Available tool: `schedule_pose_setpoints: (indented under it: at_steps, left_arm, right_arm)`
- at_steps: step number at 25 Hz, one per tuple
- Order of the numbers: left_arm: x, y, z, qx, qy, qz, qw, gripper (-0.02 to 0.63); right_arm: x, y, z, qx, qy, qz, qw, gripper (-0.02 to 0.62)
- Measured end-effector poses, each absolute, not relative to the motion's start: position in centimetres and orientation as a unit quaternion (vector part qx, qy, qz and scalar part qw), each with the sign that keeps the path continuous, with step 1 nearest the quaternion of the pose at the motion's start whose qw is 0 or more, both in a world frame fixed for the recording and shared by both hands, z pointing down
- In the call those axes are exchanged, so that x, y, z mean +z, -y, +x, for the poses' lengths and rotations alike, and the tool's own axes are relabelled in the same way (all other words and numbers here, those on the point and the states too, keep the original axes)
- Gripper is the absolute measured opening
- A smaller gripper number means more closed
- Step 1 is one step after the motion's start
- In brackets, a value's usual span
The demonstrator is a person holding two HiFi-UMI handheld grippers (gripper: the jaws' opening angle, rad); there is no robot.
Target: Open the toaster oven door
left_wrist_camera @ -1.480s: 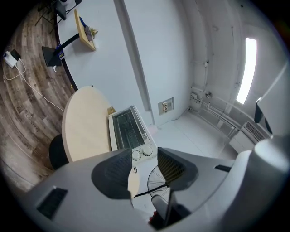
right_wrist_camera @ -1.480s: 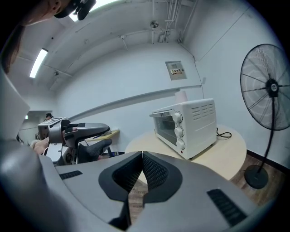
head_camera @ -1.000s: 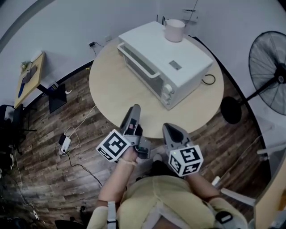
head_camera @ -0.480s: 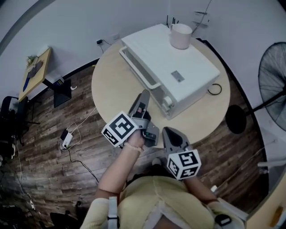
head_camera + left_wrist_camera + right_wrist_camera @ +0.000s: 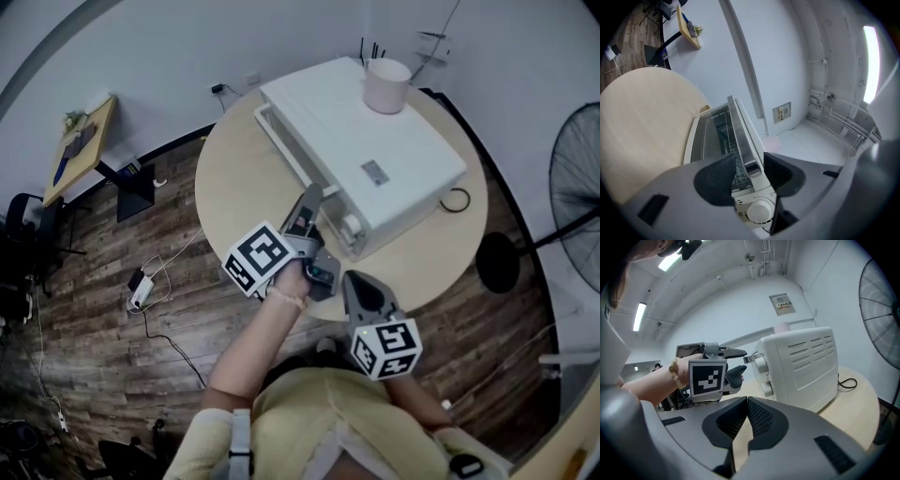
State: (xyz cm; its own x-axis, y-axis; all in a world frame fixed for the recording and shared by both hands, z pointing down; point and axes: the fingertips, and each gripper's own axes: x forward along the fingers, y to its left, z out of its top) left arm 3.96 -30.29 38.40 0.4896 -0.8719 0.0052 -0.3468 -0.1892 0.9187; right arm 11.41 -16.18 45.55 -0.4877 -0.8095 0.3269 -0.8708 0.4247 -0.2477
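A white toaster oven (image 5: 375, 159) stands on the round table (image 5: 234, 187) with its door closed. Its metal door handle (image 5: 740, 136) runs along the door's top edge. My left gripper (image 5: 312, 197) is at the handle's near end, just above the control knobs (image 5: 759, 211). Its jaws are opening, and the handle's end lies between the pads (image 5: 719, 173) without being pressed. The right gripper view shows that left gripper (image 5: 742, 361) at the oven's (image 5: 801, 366) front corner. My right gripper (image 5: 350, 278) hangs at the table's near edge, shut and holding nothing (image 5: 746, 401).
A pink cup (image 5: 386, 84) sits on the oven's top. A black cable (image 5: 457, 200) is coiled on the table to the oven's right. A standing fan (image 5: 577, 187) is at the right. A power strip and cords (image 5: 141, 286) lie on the wooden floor, left.
My left gripper has moved forward from the table's near edge to the near end of the oven's handle. The right gripper has stayed near the table edge.
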Motion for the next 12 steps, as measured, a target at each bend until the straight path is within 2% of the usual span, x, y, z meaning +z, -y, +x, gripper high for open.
schedule_pose_setpoints:
  at_steps: [12]
  left_arm:
    - [38.2, 31.7, 4.6, -0.272, 0.417, 0.724, 0.478, 0.164]
  right_arm:
    - [45.6, 16.9, 11.2, 0.196, 0.842, 0.496, 0.082, 0.003]
